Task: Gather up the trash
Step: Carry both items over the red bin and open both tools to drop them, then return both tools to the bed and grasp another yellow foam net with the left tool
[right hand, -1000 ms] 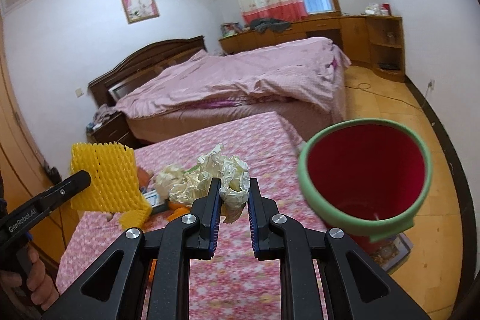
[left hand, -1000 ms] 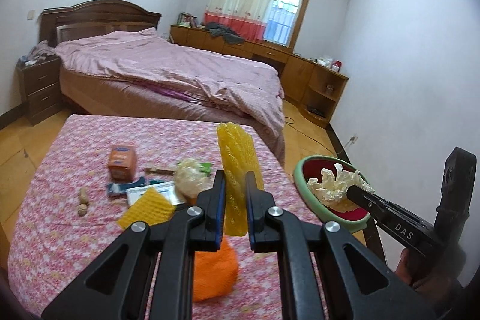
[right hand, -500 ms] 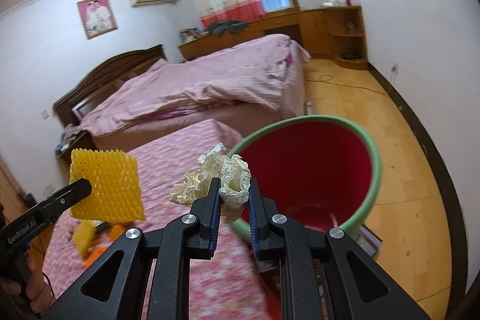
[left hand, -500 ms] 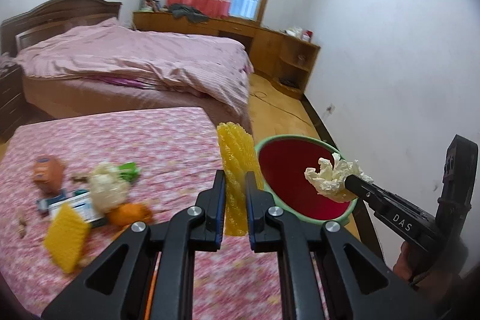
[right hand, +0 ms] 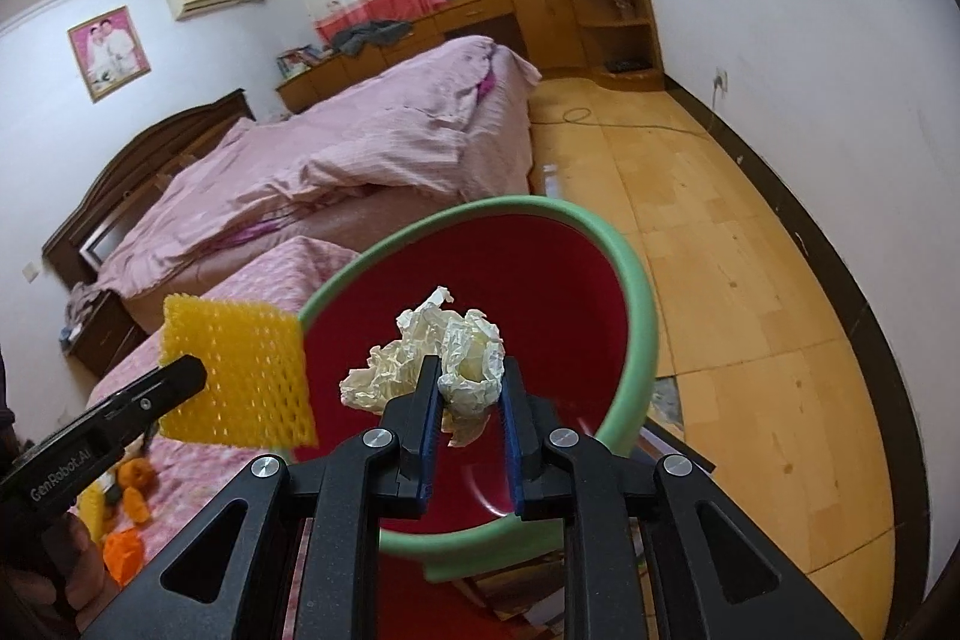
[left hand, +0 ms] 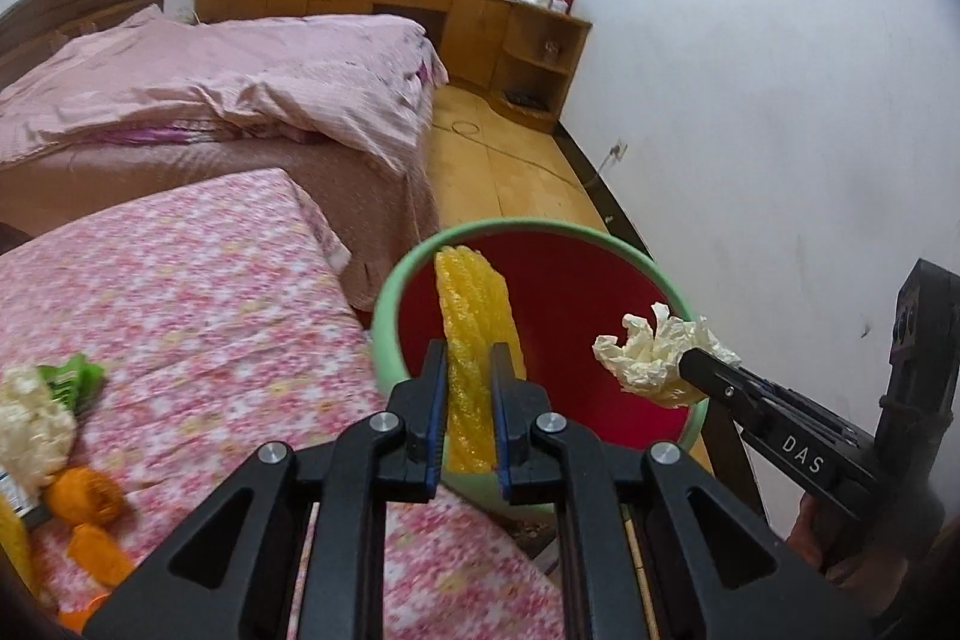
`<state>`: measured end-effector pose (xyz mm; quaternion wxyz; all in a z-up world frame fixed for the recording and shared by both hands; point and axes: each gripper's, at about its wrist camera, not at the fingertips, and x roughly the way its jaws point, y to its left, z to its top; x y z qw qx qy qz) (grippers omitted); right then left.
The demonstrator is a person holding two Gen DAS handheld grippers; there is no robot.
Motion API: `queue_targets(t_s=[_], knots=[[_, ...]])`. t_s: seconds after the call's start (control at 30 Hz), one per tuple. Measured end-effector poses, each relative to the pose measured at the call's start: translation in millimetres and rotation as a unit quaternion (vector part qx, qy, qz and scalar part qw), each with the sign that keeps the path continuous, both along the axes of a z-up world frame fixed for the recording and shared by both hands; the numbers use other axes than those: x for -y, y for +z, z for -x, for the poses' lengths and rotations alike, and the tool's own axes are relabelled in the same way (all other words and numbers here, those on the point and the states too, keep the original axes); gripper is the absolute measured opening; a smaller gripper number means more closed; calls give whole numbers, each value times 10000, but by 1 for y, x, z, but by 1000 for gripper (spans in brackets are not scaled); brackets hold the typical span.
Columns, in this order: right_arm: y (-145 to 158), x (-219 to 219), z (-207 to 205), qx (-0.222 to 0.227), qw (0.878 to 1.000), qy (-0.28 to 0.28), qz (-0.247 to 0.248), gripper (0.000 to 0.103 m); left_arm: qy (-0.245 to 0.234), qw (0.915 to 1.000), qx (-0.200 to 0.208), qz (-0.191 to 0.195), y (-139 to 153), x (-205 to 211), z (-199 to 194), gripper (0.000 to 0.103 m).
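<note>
Both tools were loaded and poised at the bin (left hand: 384, 322)! The left tool (left hand: 470, 388) was clamped on the yellow foam net (left hand: 474, 328), which stood on end, long axis upright and leaning a touch away toward the bin's far wall, its top just over the green rim. The right tool (right hand: 467, 391) was pinched shut on a crumpled paper wad (right hand: 444, 358), hanging over the red interior. Neither piece had been dropped yet, so by my reckoning this was the release stage for these two. Plenty remained on the flowered table (left hand: 198, 292): orange netting (left hand: 90, 490), another pale wad (left hand: 30, 424) and a green wrapper (left hand: 75, 379) lay at its left edge, well apart from the bin.
</note>
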<state>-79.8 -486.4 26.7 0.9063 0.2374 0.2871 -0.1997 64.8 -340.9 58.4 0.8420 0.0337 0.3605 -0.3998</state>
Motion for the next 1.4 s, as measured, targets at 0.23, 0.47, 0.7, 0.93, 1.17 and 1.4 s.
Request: queue_targets(t_s=[0.23,0.47,0.7,0.93,1.17,1.4], knots=[[-9,11,1,-70,9998,-106,-161,29,-10,9998,55,-204,-9,14,0,39],[-5,13,8,26,9997,-86,-238,31,172,9996,-22,-212,-8,7,-3,39],[9,2,12,164,9995,-8,-277,38,366,9992,-1,-177,3,-17,4,39],[23,-21,16,311,9991,159,-258,39,644,9979,67,-98,18,-52,12,39],[28,-45,15,352,9983,389,-268,39,1040,9945,136,-63,27,-98,15,39],[31,-76,9,349,9968,677,-257,39,1452,9893,112,-56,28,-146,14,39]])
